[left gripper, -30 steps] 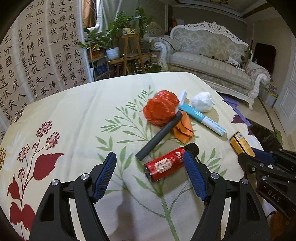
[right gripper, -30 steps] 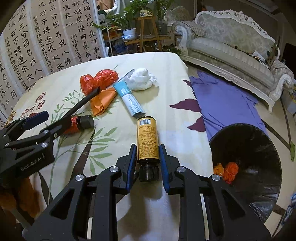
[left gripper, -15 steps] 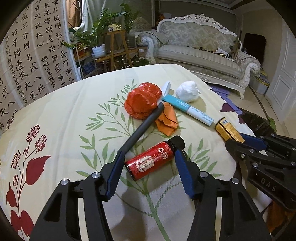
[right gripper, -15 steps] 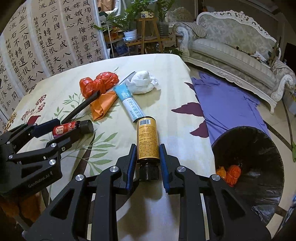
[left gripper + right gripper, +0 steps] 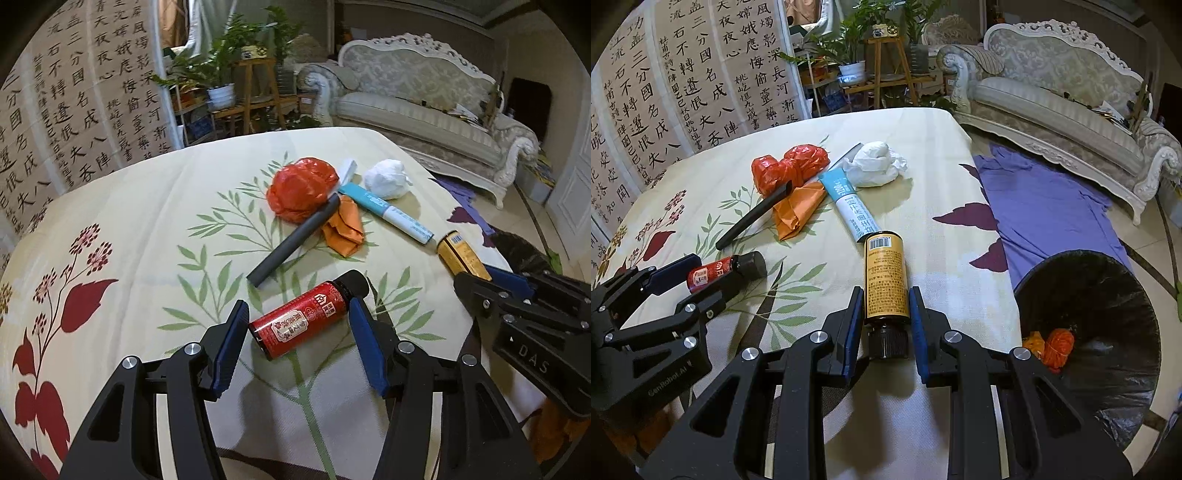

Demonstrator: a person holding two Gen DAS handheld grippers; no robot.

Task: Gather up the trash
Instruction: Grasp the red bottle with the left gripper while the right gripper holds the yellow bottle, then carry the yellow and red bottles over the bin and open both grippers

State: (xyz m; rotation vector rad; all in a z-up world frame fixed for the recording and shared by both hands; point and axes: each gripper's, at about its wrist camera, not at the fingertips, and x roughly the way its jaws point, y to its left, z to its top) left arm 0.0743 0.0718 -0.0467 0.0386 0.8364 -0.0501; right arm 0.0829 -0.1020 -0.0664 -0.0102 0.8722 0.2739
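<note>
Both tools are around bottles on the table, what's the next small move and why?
Probably close the left tool on the red bottle: its fingers straddle the bottle with gaps on both sides, while the right tool already looks shut on the yellow bottle.

The left gripper [image 5: 297, 332], black-framed with blue-padded fingers [image 5: 231, 341], sits low with its jaws spread wide, neither pad touching anything. The right gripper [image 5: 885, 321], of the same build, has its blue pads [image 5: 854, 325] drawn in narrow, pressed against both sides of what lies between them.
</note>
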